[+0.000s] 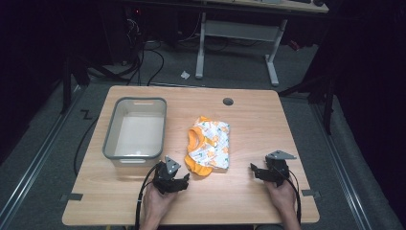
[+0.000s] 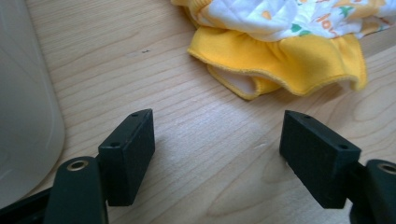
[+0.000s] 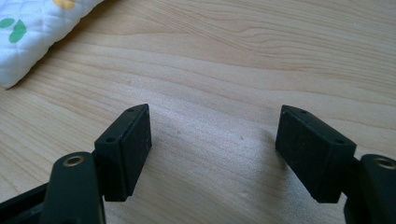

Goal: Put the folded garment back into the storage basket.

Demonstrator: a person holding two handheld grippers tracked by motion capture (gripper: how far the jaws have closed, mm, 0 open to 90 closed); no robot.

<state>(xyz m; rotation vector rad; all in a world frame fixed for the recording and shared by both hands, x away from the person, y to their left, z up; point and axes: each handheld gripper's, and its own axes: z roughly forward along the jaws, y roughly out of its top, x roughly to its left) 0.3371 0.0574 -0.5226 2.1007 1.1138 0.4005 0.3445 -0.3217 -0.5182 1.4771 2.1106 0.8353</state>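
Observation:
A folded white garment [image 1: 208, 143] with orange trim and a small coloured print lies in the middle of the wooden table [image 1: 249, 124]. My left gripper [image 1: 176, 181] rests near the front edge, just short of the garment's orange hem [image 2: 280, 60], open with bare wood between its pads. My right gripper [image 1: 257, 172] sits open at the front right, a hand's width from the garment's white quilted corner [image 3: 28, 37], nothing between its pads [image 3: 308, 154].
A grey plastic tub [image 1: 135, 131] stands empty at the table's left, its pale wall [image 2: 23, 116] close beside my left gripper. A round cable hole [image 1: 228, 101] is near the far edge. A desk frame [image 1: 237, 33] and cables lie beyond the table.

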